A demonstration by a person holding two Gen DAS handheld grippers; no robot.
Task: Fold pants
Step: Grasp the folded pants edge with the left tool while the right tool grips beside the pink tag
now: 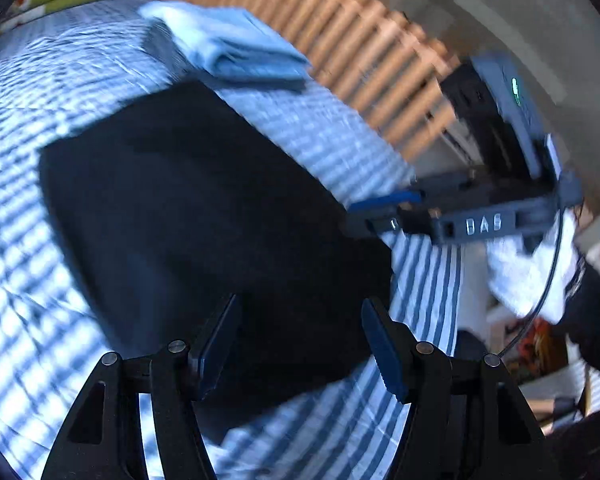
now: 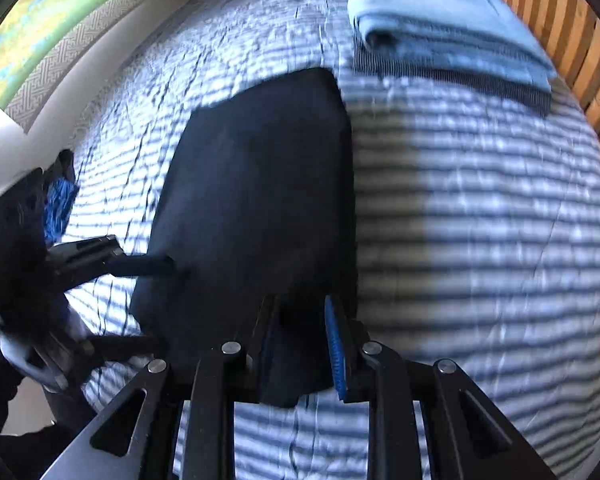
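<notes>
— How far along are the pants [image 1: 204, 216]?

— They lie on the striped bed [image 2: 480, 220] as a compact dark block with straight edges, so I judge the main folds made. At most a last fold or a squaring-up is left.

— And the tools?

— The left tool [image 1: 300, 340] hangs over the near edge, its fingers spread with nothing between them. The right tool [image 2: 300, 340] sits at the block's near corner with dark cloth between its fingers; it seems to pinch that edge, though blur keeps me from being sure.

— Anything in the way?

— A folded light-blue cloth [image 2: 448, 20] lies just beyond the pants, near the slatted wooden headboard [image 1: 360, 52]. It's apart, but close.
</notes>
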